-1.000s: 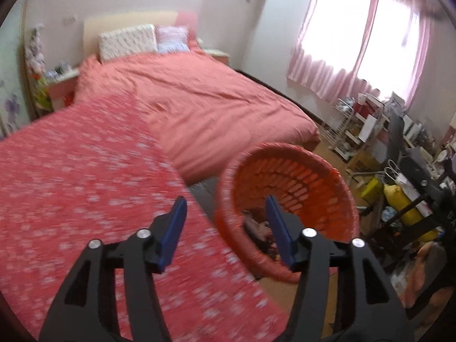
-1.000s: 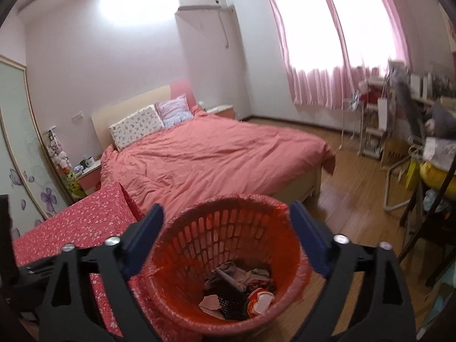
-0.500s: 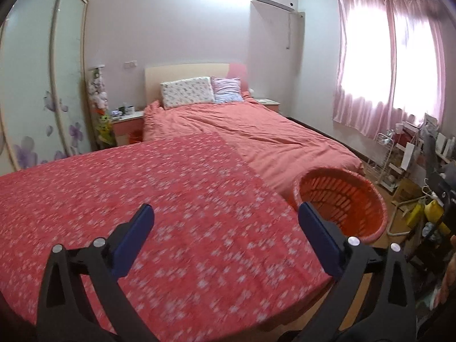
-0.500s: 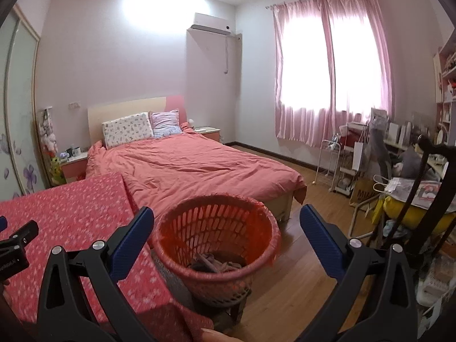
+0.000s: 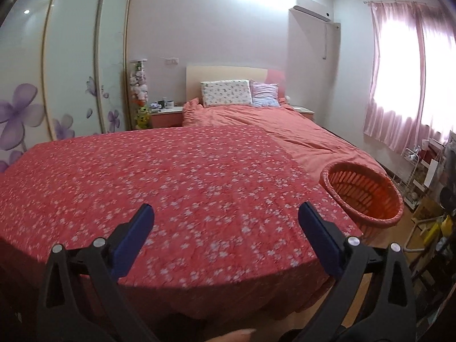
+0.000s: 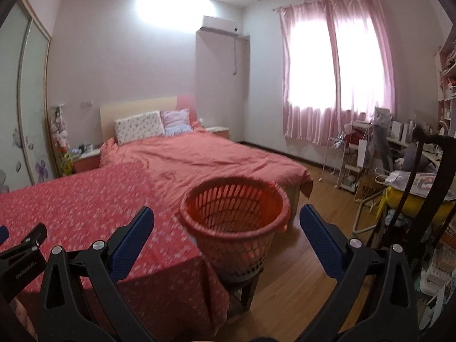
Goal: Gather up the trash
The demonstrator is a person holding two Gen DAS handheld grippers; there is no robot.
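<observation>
While both jaws gape, left hand-held gripper, right hand-held gripper (empty), orange basket beside table.

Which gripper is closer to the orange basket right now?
Right. The right gripper faces the orange basket head-on, the basket framed between its open fingers. The left gripper hangs over the floral tablecloth, basket off to its right.
</observation>
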